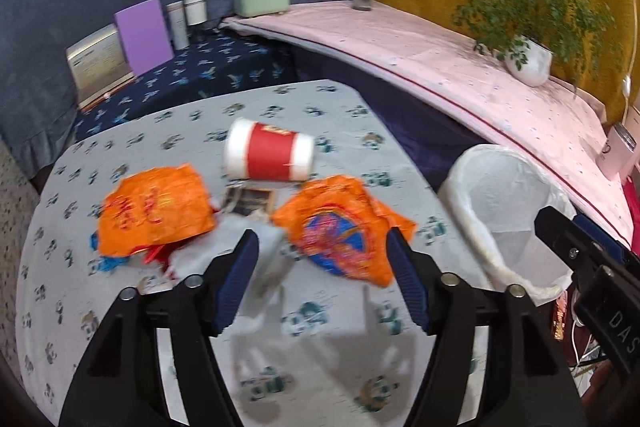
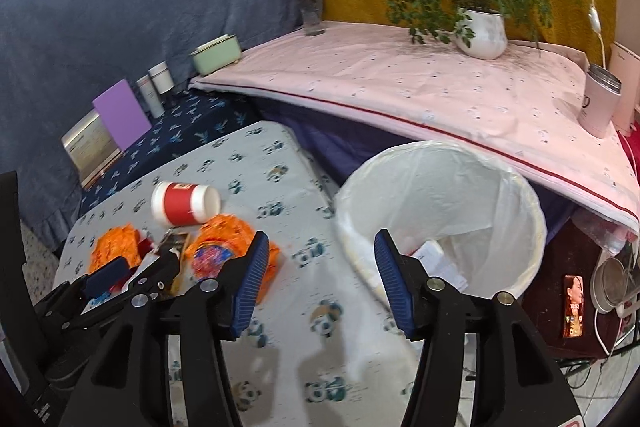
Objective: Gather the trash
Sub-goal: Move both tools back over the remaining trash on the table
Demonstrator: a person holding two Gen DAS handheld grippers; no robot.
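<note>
Panda-print table (image 1: 320, 359) is carrying the trash mid-surface: two orange wrappers (image 1: 156, 207) (image 1: 344, 227) lying flat, a red-and-white cup (image 1: 269, 155) tipped over just behind them. White-lined bin (image 2: 440, 211) is sitting off the table's right edge. Left gripper (image 1: 322, 259) is hovering wide open over the wrappers, holding nothing; right gripper (image 2: 320, 263) is gaping empty at the bin's rim.

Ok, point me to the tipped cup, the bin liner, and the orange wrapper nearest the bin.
red and white cup (image 1: 269, 155), left wrist view, red middle band.
bin liner (image 2: 448, 195), right wrist view, inner back wall.
orange wrapper (image 1: 340, 231), left wrist view, blue printed centre.
</note>
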